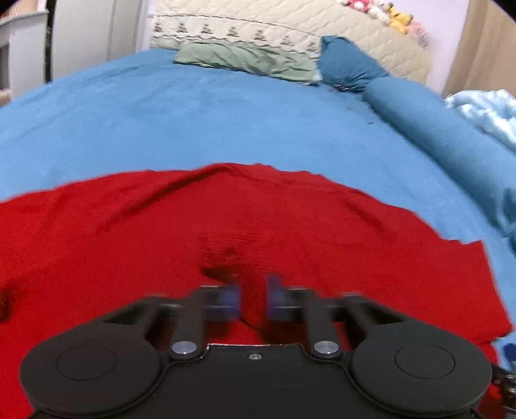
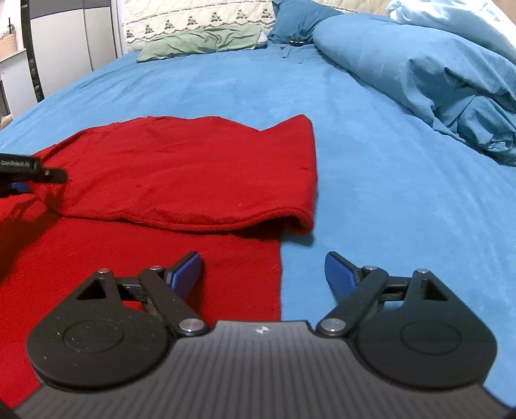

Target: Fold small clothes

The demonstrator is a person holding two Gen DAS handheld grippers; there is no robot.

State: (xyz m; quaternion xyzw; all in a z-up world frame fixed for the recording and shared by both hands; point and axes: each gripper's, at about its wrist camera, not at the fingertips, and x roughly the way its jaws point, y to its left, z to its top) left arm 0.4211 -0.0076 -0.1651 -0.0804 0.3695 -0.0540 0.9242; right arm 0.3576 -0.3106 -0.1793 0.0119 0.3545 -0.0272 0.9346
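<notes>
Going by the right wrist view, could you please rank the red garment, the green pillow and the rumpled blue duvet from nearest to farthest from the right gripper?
From the right gripper, whose jaws stand open:
1. Red garment: directly under the left finger, spreading ahead and left.
2. Rumpled blue duvet: heaped along the right side, mid-bed.
3. Green pillow: far left, at the headboard.

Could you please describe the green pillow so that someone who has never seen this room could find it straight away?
Start from the big bed with the blue sheet and look to its far end, by the cream quilted headboard. The green pillow lies flat and wrinkled there. It is the only pale green thing; the pillow beside it is dark blue and plumper.
</notes>
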